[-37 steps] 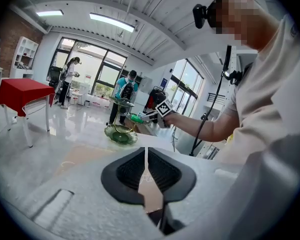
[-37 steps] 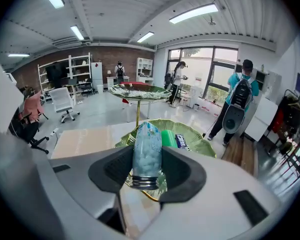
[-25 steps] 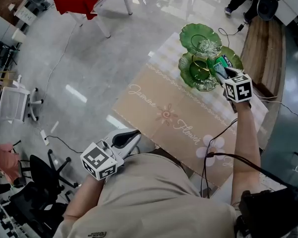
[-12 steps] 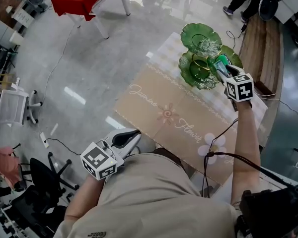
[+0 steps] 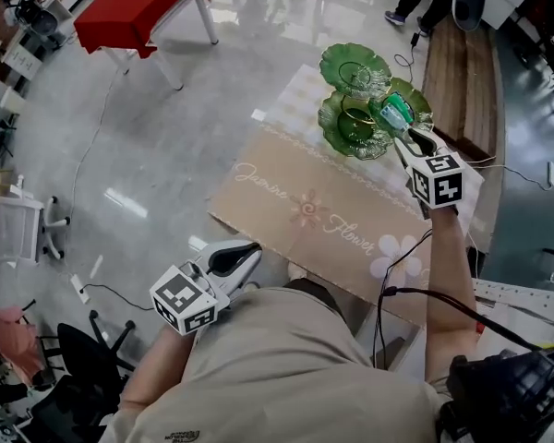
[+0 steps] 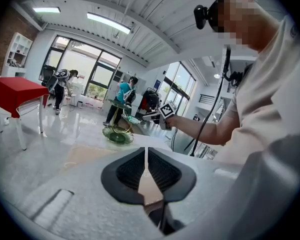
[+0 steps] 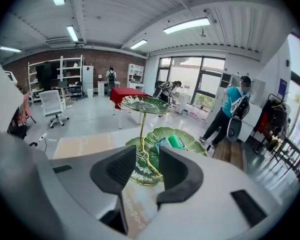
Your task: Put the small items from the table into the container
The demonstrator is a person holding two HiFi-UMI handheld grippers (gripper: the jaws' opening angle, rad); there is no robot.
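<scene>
A green leaf-shaped tiered dish [image 5: 354, 123] stands at the far end of the table. A small green packet [image 5: 394, 111] lies on its right-hand leaf; in the right gripper view the green packet [image 7: 176, 142] rests beside a bluish item [image 7: 163, 144]. My right gripper [image 5: 412, 139] hovers just short of that leaf. Its jaws are closing with nothing between them, and in its own view the right gripper [image 7: 147, 160] looks onto the dish [image 7: 140, 169]. My left gripper [image 5: 238, 255] stays low by my body, off the table's near-left corner. The left gripper [image 6: 147, 165] has its jaws shut and holds nothing.
A beige cloth with flower lettering [image 5: 323, 220] covers the table. A wooden bench [image 5: 457, 72] runs behind the dish on the right. A red table [image 5: 138, 7] stands far left on the floor, with a white office chair [image 5: 18, 224] and floor cables nearby. A cable hangs along my right arm.
The right gripper has let go of the green packet and drawn back and up from the dish. The packet now lies on the right leaf. The left gripper has stayed put.
</scene>
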